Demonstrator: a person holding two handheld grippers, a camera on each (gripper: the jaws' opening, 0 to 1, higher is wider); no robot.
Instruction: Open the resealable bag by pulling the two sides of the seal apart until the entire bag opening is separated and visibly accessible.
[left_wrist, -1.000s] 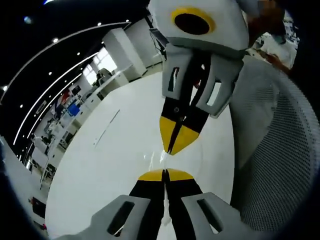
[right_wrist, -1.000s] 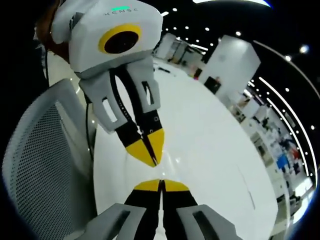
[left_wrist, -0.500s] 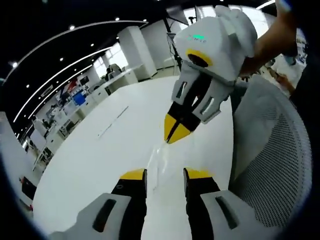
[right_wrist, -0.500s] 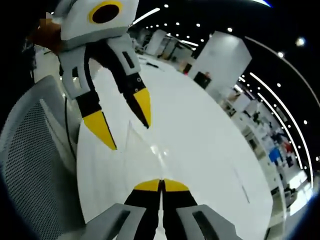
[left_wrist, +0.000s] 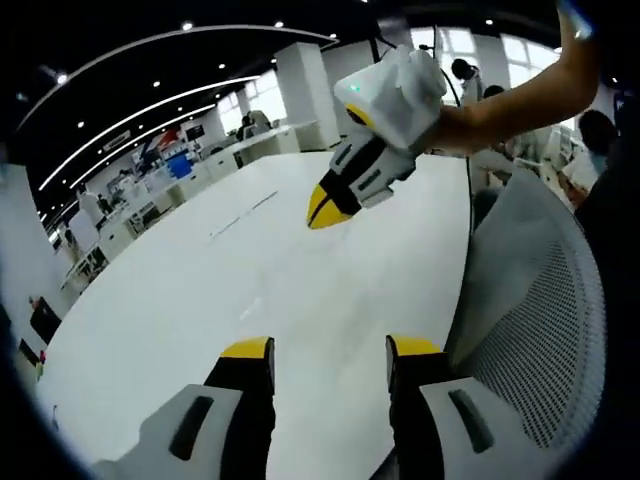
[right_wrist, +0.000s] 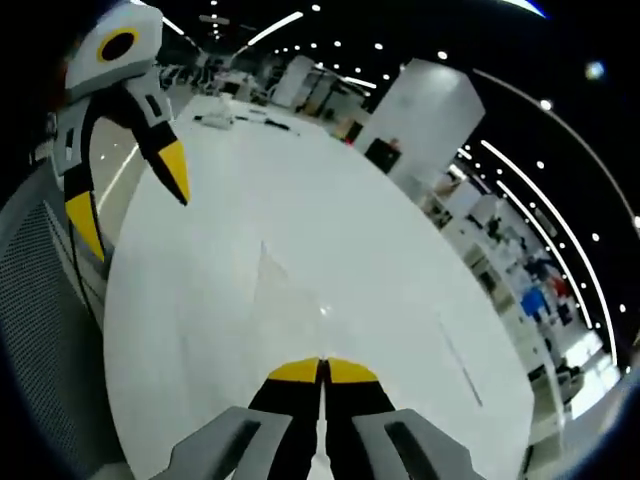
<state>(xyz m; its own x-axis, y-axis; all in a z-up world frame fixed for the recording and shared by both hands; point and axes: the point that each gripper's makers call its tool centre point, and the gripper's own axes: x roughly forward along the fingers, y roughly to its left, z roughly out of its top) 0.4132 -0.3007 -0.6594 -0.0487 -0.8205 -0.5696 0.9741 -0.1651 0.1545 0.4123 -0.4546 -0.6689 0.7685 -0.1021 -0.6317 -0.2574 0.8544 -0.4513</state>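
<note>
Resealable bag (right_wrist: 290, 300), clear and faint, hangs over the white table (right_wrist: 400, 300) from the right gripper (right_wrist: 322, 372), whose jaws are pinched on its edge. Left gripper (left_wrist: 328, 350) stands wide apart, holding nothing, near the table's edge beside a mesh chair (left_wrist: 545, 300).

The left gripper view looks from above the white table (left_wrist: 180, 300), near the mesh chair (left_wrist: 540, 300), toward far desks. The right gripper view faces across the same table (right_wrist: 400, 270). Each catches the opposite gripper.
</note>
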